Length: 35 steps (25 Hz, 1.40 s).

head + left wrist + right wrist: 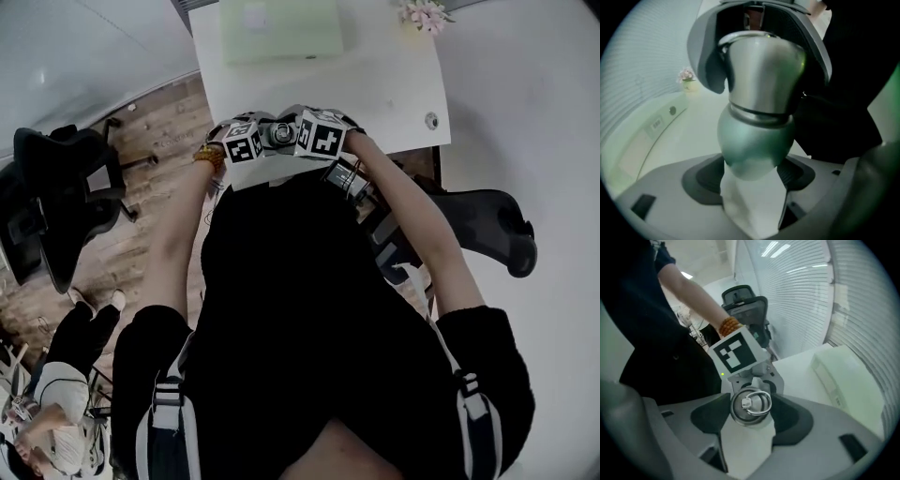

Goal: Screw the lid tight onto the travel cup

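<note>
Jaws pinch one cup [757, 145], one lid [751, 405].

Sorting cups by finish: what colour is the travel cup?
The cup is plain silver metal, clearest in the left gripper view.

**Three cameras trained on one cup**

The head view looks steeply down from well above, over the person's torso, onto the near edge of a white desk [375, 103]. The left gripper view looks along its jaws at the travel cup [759, 93], side-on and very close. The right gripper view faces the lid [751, 404] end-on, equally close. All three views share the cup and the desk.
</note>
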### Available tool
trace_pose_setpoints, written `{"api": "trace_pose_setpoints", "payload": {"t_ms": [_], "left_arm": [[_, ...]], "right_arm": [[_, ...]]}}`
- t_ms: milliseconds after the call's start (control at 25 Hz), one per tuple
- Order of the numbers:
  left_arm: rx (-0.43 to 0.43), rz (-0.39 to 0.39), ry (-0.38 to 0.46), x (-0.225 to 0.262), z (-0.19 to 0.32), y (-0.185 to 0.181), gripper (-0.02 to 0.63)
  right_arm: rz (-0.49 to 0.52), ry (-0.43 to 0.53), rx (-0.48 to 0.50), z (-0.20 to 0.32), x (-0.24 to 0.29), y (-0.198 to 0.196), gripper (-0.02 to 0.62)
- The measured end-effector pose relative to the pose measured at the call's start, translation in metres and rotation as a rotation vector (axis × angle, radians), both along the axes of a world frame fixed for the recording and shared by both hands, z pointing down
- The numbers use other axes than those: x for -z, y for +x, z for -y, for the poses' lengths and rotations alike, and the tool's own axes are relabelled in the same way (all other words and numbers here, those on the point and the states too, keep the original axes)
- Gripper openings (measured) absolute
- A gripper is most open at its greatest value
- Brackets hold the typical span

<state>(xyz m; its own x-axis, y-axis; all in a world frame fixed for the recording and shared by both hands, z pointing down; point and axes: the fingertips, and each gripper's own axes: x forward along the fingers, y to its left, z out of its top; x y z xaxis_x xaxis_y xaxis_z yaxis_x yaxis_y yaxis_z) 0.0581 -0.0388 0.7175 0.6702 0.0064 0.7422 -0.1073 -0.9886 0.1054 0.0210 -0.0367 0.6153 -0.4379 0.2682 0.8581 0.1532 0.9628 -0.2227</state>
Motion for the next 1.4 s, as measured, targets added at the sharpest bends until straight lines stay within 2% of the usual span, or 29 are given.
{"api": "trace_pose_setpoints", "payload": {"t_ms": [80, 160, 200, 280, 360, 480, 600, 760, 800, 920, 1000, 1120, 1320, 1400], "left_arm": [[-0.031, 0.013, -0.006, 0.000, -0.002, 0.000, 0.358], [0.007, 0.013, 0.011, 0.001, -0.001, -0.002, 0.360], [0.046, 0.006, 0.027, 0.002, -0.001, -0.004, 0.360], [0.161, -0.034, 0.049, 0.010, -0.001, -0.010, 0.360], [0.305, -0.094, 0.051, 0.020, 0.000, -0.015, 0.360], [0.461, -0.144, 0.044, 0.025, 0.001, -0.016, 0.360], [0.529, -0.155, 0.035, 0.021, -0.002, -0.009, 0.360], [0.504, -0.126, 0.060, 0.019, 0.000, 0.001, 0.359], [0.483, -0.123, 0.065, 0.019, 0.000, 0.003, 0.356], [0.426, -0.126, 0.058, 0.017, -0.001, 0.003, 0.347], [0.365, -0.122, 0.050, 0.016, -0.001, 0.003, 0.347], [0.218, -0.092, 0.025, 0.015, -0.001, 0.003, 0.347], [-0.096, -0.013, -0.031, 0.013, -0.005, 0.000, 0.348], [-0.181, 0.018, -0.046, 0.012, -0.006, -0.001, 0.351]], "right_arm": [[-0.004, 0.011, 0.078, -0.003, 0.001, -0.001, 0.271], [-0.004, 0.043, 0.089, -0.002, 0.001, -0.001, 0.277], [0.009, 0.067, 0.062, 0.000, 0.003, -0.001, 0.302], [0.074, 0.098, -0.087, 0.007, 0.012, -0.003, 0.330], [0.145, 0.081, -0.317, 0.013, 0.021, -0.005, 0.334], [0.145, 0.068, -0.602, 0.019, 0.020, -0.005, 0.335], [0.073, 0.091, -0.723, 0.020, 0.006, -0.003, 0.334], [-0.004, 0.120, -0.750, 0.020, -0.005, 0.008, 0.302], [0.000, 0.110, -0.748, 0.018, -0.006, 0.008, 0.264], [0.027, 0.076, -0.700, 0.015, -0.009, 0.006, 0.264], [0.054, 0.034, -0.628, 0.013, -0.009, 0.004, 0.264], [0.078, 0.024, -0.445, 0.008, -0.007, 0.003, 0.264], [0.086, 0.036, -0.124, -0.003, -0.006, -0.004, 0.264], [0.089, 0.033, -0.018, -0.007, -0.006, -0.005, 0.264]]}}
